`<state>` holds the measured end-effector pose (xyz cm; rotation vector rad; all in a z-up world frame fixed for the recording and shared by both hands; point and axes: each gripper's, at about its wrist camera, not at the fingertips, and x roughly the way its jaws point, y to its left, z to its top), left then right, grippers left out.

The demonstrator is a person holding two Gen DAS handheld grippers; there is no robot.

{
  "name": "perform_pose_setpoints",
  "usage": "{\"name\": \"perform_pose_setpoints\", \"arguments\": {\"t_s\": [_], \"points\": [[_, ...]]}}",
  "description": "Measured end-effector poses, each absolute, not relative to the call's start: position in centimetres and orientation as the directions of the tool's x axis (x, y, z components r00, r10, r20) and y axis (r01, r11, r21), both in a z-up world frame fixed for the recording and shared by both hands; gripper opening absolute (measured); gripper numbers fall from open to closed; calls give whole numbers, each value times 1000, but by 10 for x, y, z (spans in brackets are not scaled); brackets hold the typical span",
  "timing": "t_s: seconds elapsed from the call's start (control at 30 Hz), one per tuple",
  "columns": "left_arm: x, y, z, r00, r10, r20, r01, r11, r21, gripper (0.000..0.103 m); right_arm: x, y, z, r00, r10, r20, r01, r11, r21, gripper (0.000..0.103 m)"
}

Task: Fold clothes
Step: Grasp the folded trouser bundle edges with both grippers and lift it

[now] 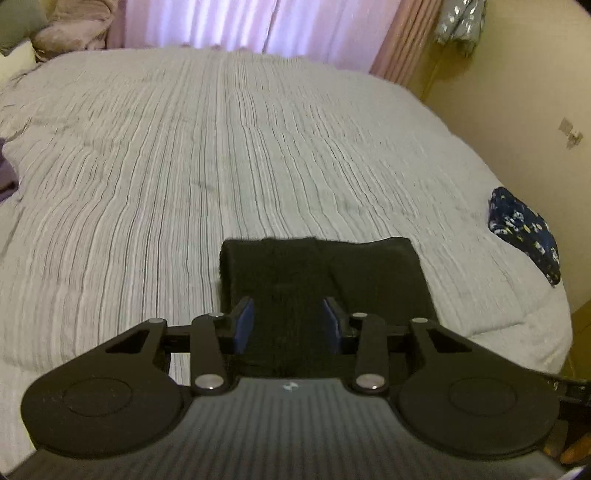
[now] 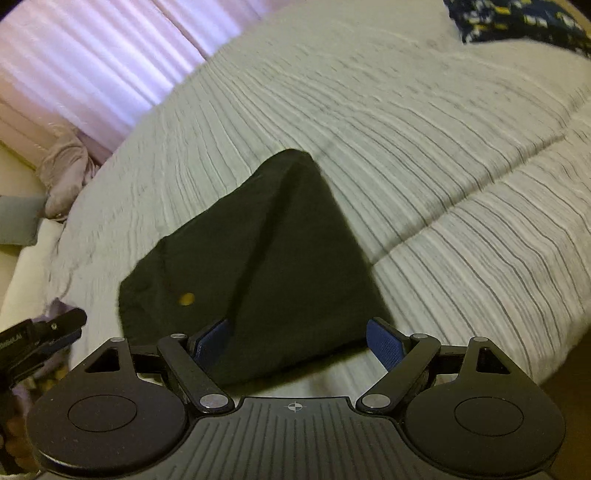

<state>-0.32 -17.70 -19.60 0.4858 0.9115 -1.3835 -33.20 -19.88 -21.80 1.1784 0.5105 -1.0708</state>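
Bed (image 1: 258,147) w/ grey-striped quilt fills most of the room. Folded black garment (image 1: 317,269) lies near the bed's front edge, roughly centre-right in left wrist view. In right wrist view the same garment (image 2: 258,251) shows a raised crease running down its middle and a small yellow dot near one side.

Left gripper (image 1: 289,323): fingers spread, blue pads (image 1: 245,325) either side of the garment's near portion. Black cloth sits between them; can't tell if the pads touch it. Nothing pinched as far as seen.

Right gripper (image 2: 299,349): fingers spread wide. Left pad (image 2: 210,345) overlaps the garment's near edge, right pad (image 2: 386,347) sits just past the garment's corner over quilt. Contact unclear; frame a bit blurred.

Tip of the left gripper also pokes in at the left edge of right wrist view (image 2: 44,332).

Dark-blue patterned cloth (image 1: 524,232) lies at the bed's right edge, well apart from the black garment; same cloth at top right in right wrist view (image 2: 517,22).

Pink curtains (image 1: 236,22) behind the bed, lit from outside. Rumpled pinkish bedding (image 1: 74,29) at far left corner. Yellowish wall (image 1: 535,110) on the right.
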Motion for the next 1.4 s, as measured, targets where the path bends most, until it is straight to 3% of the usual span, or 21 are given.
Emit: {"name": "perform_pose_setpoints", "arguments": {"t_s": [0.3, 0.57, 0.77, 1.0, 1.1, 1.17, 1.2, 1.23, 1.3, 1.4], "points": [[3, -256, -205, -162, -498, -852, 983, -5, -184, 39, -360, -189, -207, 523, -349, -778, 722, -304, 622, 85], [6, -325, -223, -232, -359, -904, 967, -181, -177, 42, -367, -138, -250, 459, -519, -721, 375, -623, 687, 85], [12, -371, -249, -283, -271, -920, 926, -329, -187, 42, -343, -113, -279, 327, -663, -674, 113, -680, 724, 85], [3, -402, -294, -438, -138, -888, 814, -479, -328, 43, -319, -107, -315, 182, -748, -638, -12, -650, 760, 85], [-4, -408, -308, -485, -93, -870, 759, -538, -366, 40, -310, -113, -326, 166, -766, -621, -20, -632, 775, 65], [-5, -409, -312, -518, -73, -852, 724, -569, -391, 27, -303, -118, -333, 161, -766, -622, -15, -632, 775, 53], [-2, -410, -312, -538, -73, -840, 706, -584, -401, 11, -299, -120, -334, 159, -769, -619, -7, -628, 779, 35], [2, -410, -311, -558, -75, -827, 688, -598, -410, 7, -296, -122, -333, 150, -765, -626, 15, -632, 775, 27], [16, -412, -310, -605, -79, -793, 670, -589, -452, 4, -291, -124, -327, 123, -768, -629, 94, -622, 778, 18], [35, -411, -313, -650, -94, -754, 655, -573, -493, 3, -282, -127, -319, 94, -781, -617, 200, -592, 781, 16]]}}
